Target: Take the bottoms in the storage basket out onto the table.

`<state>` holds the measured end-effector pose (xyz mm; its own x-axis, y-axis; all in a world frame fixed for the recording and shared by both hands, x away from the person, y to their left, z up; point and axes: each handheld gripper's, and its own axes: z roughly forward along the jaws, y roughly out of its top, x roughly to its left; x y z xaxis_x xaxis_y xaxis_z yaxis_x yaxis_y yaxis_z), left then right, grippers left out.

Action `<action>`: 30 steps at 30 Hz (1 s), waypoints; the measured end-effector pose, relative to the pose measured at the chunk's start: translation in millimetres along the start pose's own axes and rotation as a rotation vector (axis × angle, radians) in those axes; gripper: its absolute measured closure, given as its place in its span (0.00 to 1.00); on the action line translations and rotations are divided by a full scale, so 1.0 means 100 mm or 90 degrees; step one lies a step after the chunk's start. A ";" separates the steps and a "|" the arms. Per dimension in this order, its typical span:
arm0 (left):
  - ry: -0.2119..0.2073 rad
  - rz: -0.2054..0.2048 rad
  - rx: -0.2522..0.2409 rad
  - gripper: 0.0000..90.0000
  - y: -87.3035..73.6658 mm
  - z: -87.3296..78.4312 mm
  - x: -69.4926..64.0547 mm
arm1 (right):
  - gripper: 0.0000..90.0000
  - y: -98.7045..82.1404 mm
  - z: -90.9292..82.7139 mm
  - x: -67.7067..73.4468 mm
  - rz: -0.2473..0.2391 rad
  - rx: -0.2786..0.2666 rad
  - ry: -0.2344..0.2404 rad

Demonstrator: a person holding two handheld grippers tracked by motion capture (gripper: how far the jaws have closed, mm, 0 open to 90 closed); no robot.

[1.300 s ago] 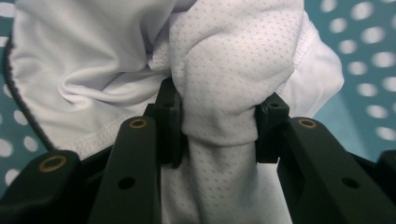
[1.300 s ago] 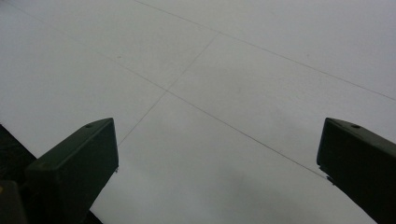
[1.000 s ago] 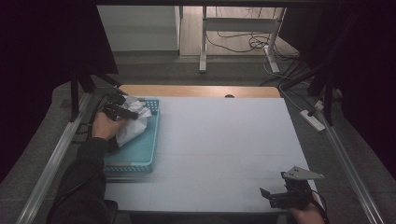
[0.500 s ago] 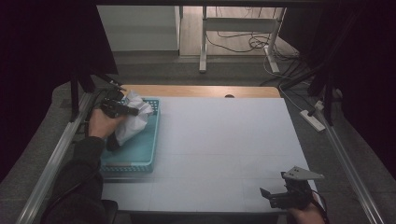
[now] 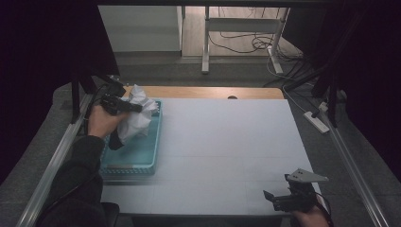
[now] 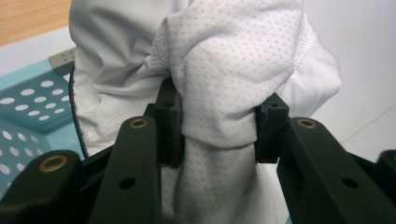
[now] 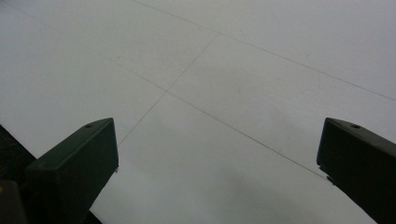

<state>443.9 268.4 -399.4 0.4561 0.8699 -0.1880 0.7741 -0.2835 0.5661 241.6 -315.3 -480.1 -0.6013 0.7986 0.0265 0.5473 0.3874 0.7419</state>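
My left gripper (image 6: 217, 135) clamped on bunched white cloth (image 5: 135, 118) above teal basket (image 5: 142, 158); tail could snag rim, tip basket; right gripper (image 5: 283, 201) wide open, idle over bench (image 5: 227, 142).

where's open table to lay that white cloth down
The broad white table top is bare between the teal basket on its left side and the right gripper at the near right corner. The far strip up to the wooden edge is free too. It is crowded at the basket, where the left gripper grips the white cloth.
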 end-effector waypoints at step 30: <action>0.005 0.042 -0.042 0.69 0.26 -0.47 -0.28 | 0.00 0.00 0.00 0.00 0.000 0.000 -0.002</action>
<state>430.8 256.2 -341.4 0.5008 0.8538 -0.1421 0.7123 -0.3133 0.6281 241.4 -315.5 -479.9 -0.5997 0.7998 0.0240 0.5471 0.3879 0.7418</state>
